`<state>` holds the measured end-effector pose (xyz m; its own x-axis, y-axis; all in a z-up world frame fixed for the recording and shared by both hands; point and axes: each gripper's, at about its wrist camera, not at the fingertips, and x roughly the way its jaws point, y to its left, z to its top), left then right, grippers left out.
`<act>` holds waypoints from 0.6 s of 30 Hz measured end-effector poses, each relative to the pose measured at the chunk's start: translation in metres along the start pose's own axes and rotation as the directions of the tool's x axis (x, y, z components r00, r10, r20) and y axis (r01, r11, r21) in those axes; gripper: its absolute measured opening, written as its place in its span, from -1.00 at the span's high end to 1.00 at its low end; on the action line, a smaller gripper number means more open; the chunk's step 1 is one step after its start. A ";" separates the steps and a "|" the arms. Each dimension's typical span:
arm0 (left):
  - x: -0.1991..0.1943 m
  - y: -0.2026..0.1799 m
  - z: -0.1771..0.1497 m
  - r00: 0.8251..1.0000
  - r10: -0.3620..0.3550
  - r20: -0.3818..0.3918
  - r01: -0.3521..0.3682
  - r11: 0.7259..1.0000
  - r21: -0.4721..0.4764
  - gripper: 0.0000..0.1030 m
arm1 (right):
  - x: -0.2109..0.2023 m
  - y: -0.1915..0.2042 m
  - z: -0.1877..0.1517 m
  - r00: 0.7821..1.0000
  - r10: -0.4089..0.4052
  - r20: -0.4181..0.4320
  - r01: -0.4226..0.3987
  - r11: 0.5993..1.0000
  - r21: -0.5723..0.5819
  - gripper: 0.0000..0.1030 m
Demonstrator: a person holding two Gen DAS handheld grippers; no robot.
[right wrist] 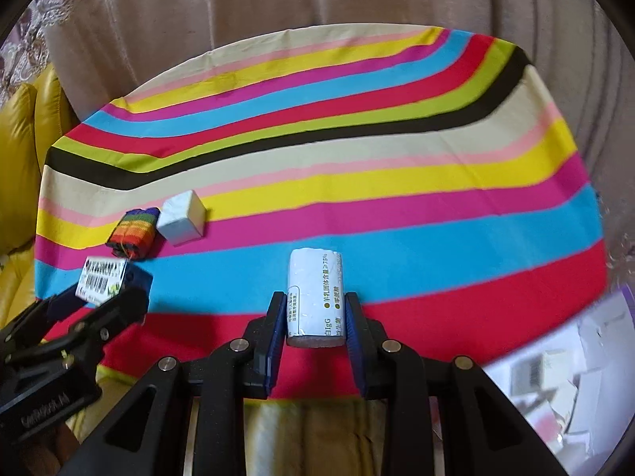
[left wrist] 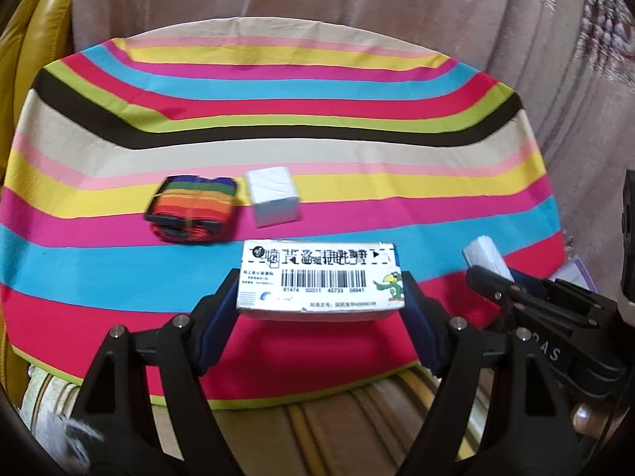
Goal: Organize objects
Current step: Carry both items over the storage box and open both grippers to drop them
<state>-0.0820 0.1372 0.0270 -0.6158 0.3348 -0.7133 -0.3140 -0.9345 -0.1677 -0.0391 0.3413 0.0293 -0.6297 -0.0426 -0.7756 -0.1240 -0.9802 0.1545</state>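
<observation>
- While clamped across its ends by the left gripper, the barcoded box lies crosswise above the striped cloth; digits "45733" are legible.
- Right gripper pinches a white tube, long axis pointing away; label reads "IgG" and "75%".
- Both views show a rainbow strap bundle just beside a white cube.
- Only the right view shows blurred papers.

The striped cloth looks smooth, matt woven fabric. The barcode box is printed cardboard with scuffed edges; the white box is creased paper. The rainbow strap is woven webbing. The white tube wears a glossy label, and the curtain at frame top is softly sheened cloth.
</observation>
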 end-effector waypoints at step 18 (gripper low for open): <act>-0.010 -0.098 -0.014 0.985 -0.169 -0.043 0.174 0.970 0.171 -0.53 | -0.051 -0.111 -0.040 0.986 -0.163 -0.023 0.165 0.972 0.167 0.42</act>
<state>-0.0349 0.2238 0.0404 -0.5224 0.4826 -0.7030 -0.5349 -0.8275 -0.1706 0.0376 0.4449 0.0272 -0.5831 0.1137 -0.8044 -0.3525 -0.9275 0.1244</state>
